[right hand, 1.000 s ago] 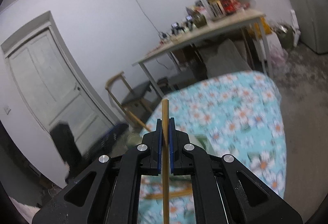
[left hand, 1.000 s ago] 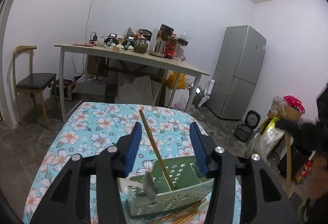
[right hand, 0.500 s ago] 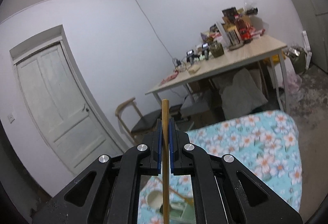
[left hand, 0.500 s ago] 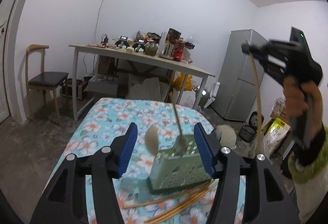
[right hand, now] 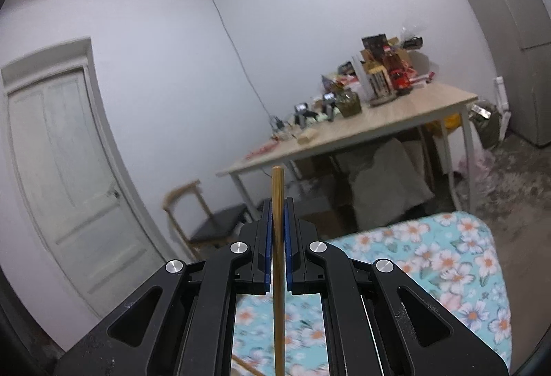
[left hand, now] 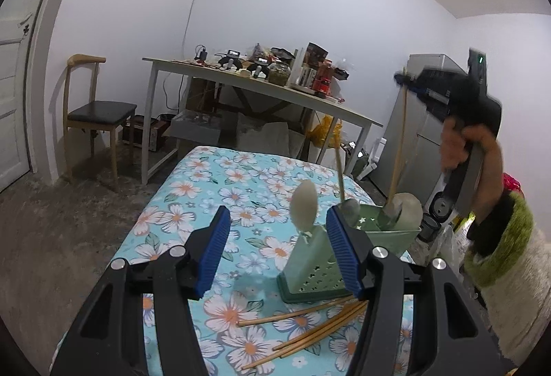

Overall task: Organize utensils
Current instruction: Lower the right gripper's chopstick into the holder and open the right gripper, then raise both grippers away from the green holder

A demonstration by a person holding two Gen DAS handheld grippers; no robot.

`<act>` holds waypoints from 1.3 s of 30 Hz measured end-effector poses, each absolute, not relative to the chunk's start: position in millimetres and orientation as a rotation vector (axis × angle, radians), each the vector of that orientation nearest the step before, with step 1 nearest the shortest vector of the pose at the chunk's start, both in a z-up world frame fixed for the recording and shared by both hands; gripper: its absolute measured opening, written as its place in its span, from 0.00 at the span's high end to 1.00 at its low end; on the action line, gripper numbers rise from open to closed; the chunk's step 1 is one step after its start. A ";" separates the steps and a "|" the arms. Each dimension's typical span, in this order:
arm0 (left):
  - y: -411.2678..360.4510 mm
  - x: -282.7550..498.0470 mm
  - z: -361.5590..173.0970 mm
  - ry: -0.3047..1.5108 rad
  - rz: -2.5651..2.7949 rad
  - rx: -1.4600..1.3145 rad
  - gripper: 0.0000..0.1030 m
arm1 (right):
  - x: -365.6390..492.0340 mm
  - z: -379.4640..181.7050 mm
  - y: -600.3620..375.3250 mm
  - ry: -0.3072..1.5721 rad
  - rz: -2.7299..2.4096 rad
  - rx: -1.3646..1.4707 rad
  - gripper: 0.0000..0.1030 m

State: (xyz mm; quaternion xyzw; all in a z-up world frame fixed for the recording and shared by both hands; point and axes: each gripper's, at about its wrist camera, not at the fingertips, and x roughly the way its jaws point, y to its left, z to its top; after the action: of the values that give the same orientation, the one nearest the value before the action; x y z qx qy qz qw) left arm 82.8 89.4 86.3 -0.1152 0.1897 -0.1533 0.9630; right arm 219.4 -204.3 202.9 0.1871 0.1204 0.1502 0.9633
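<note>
While our right claw stays out over the flowered worktop, its blue pads are clenched on a single bamboo chopstick, which stands nearly upright between them. From the left wrist view we see the same chopstick hanging down from that claw, its lower end reaching into the far compartment of the green utensil caddy, where it meets a pale rounded thing (too blurred for us to name). Our right hand, in a fuzzy green-cuffed sleeve, grips the handle.

Our left claw is released, its blue pads standing apart with nothing pressed between them; the near corner of the caddy shows in the gap, just beside the right pad. A white spoon stands bowl-up in the caddy's near compartment, and another chopstick leans upright further back. On the cloth in front of the caddy lie several loose chopsticks, fanned out roughly side by side.

Beyond the worktop we see a cluttered wooden table, a chair and a grey fridge.
</note>
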 end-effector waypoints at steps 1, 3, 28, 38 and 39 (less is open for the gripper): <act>91.2 83.6 85.0 0.386 -0.308 -0.237 0.46 | 220.6 194.1 -202.1 0.257 0.294 0.371 0.95; 94.8 84.4 81.6 0.390 -0.304 -0.243 0.46 | 222.3 180.5 -198.6 0.285 0.287 0.370 0.94; 122.2 114.6 37.3 0.477 -0.408 -0.375 0.43 | 122.9 171.7 -176.7 0.492 0.232 0.501 0.08; 128.0 123.9 34.0 0.500 -0.420 -0.374 0.43 | 119.0 169.7 -166.8 0.575 0.312 0.624 0.08; 128.3 125.1 33.9 0.501 -0.422 -0.373 0.43 | 117.9 170.4 -166.3 0.579 0.317 0.631 0.08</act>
State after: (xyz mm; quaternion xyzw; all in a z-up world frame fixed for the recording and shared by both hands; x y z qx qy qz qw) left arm 125.1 128.3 33.9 -0.1819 0.2446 -0.2058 0.9299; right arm 117.9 -166.3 170.4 0.3045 0.2794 0.1533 0.8976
